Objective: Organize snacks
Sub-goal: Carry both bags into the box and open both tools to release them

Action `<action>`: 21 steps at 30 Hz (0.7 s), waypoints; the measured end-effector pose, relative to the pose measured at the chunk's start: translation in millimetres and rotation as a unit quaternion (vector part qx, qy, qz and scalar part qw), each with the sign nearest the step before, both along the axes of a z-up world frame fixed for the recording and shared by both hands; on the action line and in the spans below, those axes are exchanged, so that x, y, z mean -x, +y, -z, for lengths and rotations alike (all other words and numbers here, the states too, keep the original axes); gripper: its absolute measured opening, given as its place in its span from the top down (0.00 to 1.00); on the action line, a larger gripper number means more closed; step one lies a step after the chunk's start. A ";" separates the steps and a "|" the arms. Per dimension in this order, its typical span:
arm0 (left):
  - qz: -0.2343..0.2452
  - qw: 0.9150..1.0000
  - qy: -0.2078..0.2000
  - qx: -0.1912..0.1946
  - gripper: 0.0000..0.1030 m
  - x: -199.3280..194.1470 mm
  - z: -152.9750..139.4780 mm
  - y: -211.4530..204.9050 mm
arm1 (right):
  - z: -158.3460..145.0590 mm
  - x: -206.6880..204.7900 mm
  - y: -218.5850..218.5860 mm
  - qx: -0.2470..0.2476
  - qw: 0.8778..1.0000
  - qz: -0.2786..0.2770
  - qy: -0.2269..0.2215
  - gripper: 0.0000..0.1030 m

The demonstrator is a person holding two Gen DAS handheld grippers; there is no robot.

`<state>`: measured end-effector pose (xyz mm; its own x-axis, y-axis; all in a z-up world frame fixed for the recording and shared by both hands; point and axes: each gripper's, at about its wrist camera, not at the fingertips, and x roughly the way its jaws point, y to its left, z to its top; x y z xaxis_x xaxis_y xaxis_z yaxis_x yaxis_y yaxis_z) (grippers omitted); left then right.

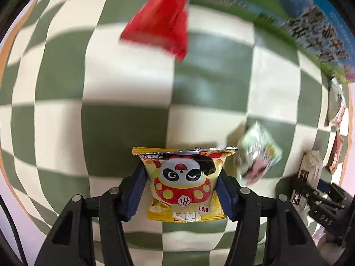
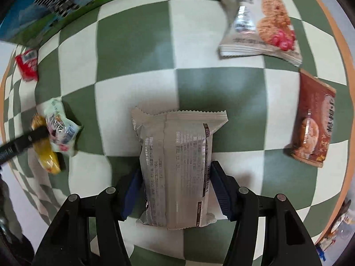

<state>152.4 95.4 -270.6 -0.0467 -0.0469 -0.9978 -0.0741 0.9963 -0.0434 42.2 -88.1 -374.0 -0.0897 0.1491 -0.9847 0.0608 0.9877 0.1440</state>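
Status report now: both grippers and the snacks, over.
Left gripper shut on panda packet. Right gripper shut on grey packet. Nothing in the way.

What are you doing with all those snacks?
A person is sorting snack packets on a green-and-white checkered cloth, with a gripping tool in each hand. The left tool is clamped on a yellow panda packet. The right tool is clamped on a grey packet. Other packets lie loose around them.
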 end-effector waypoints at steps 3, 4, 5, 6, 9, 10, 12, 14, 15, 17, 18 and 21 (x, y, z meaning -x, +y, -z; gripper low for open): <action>0.014 1.000 0.001 -0.005 0.42 3.6 6.5 0.7 | 1.9 2.0 9.8 -0.001 1.000 -0.020 0.004 0.39; 0.015 1.000 0.001 -0.004 0.41 2.2 7.3 -1.2 | 3.7 0.7 10.7 0.002 1.000 -0.027 0.005 0.39; 0.016 1.000 0.002 -0.004 0.40 0.9 10.3 -2.4 | 4.7 0.1 11.6 0.003 1.000 -0.027 0.006 0.38; 0.019 1.000 0.005 -0.008 0.40 -3.0 11.4 -5.4 | 5.5 -1.2 14.5 0.002 1.000 -0.025 0.009 0.37; 0.022 1.000 0.004 -0.019 0.35 -11.5 15.3 -13.3 | 9.5 -4.7 14.9 -0.004 1.000 -0.008 0.017 0.37; 0.025 0.999 0.001 -0.024 0.34 -11.3 15.4 -15.8 | 9.8 -5.5 12.7 -0.007 1.000 -0.002 0.020 0.37; 0.028 0.999 -0.003 -0.030 0.34 -17.3 15.6 -24.0 | 7.4 -13.3 7.9 -0.014 1.000 0.009 0.022 0.37; 0.025 0.999 -0.006 -0.028 0.34 -15.4 14.7 -24.9 | 6.9 -12.4 3.8 -0.019 0.999 0.018 0.021 0.37; 0.021 0.999 -0.007 -0.024 0.34 -16.8 12.5 -28.3 | 6.6 -11.7 2.5 -0.020 0.999 0.019 0.021 0.37; 0.017 1.000 -0.008 -0.019 0.34 -16.9 8.8 -33.3 | 10.3 -6.4 -8.6 -0.020 0.999 0.019 0.021 0.37; 0.016 1.000 -0.008 -0.017 0.34 -15.9 9.5 -28.2 | 10.6 -6.0 -8.9 -0.020 0.999 0.019 0.021 0.37; 0.014 1.000 -0.011 -0.016 0.34 -20.9 -0.4 -10.2 | 16.8 -2.8 0.0 -0.015 1.000 0.014 0.021 0.37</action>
